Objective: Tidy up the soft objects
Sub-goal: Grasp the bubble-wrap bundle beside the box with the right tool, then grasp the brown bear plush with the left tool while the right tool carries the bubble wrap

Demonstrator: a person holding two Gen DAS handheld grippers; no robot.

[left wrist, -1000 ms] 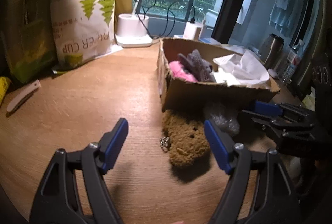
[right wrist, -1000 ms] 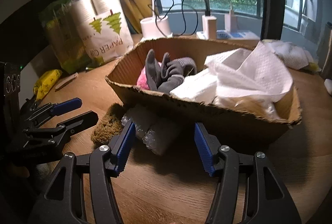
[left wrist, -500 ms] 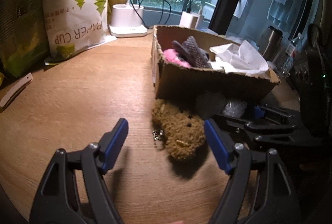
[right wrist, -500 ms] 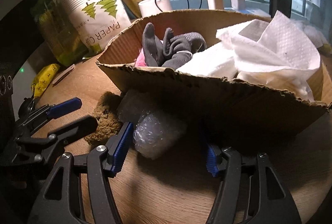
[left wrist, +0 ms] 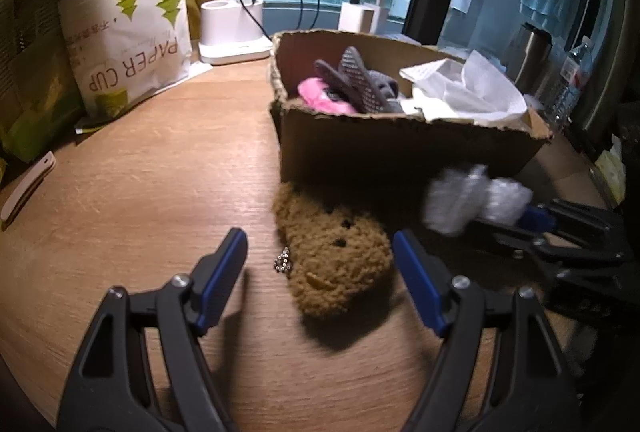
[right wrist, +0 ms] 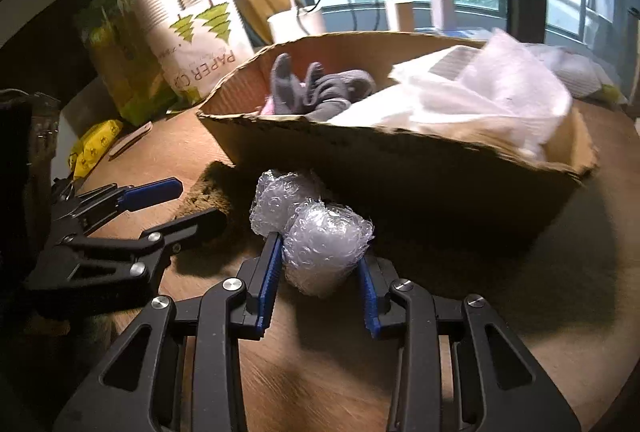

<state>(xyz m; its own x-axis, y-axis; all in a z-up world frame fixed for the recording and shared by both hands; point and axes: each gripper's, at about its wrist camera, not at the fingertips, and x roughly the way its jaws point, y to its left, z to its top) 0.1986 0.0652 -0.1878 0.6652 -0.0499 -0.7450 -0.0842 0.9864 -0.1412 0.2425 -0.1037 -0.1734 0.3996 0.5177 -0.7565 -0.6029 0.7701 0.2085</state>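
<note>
A brown plush bear (left wrist: 336, 264) lies on the wooden table against the front of a cardboard box (left wrist: 400, 155). My left gripper (left wrist: 318, 236) is open, its blue pads on either side of the bear and not touching it. A wad of bubble wrap (right wrist: 324, 248) sits between the pads of my right gripper (right wrist: 320, 252); the jaws are closing and the pads press on its sides. The cardboard box (right wrist: 400, 167) holds grey gloves (right wrist: 320, 91), a pink soft thing (left wrist: 324, 95) and white tissue paper (right wrist: 480, 91). From the right wrist, the left gripper (right wrist: 196, 199) shows beside the bear (right wrist: 208, 187).
A bag of paper cups (left wrist: 124, 31) and a green packet (left wrist: 28, 79) stand at the back left. A white lamp base (left wrist: 232, 31) with cables is behind the box. Yellow packets (right wrist: 94, 147) lie near the table edge. A kettle (left wrist: 532, 55) and a bottle (left wrist: 572, 79) stand on the right.
The right gripper moved in around the bubble wrap and its jaws narrowed onto it. The left gripper came closer to the bear, still open.
</note>
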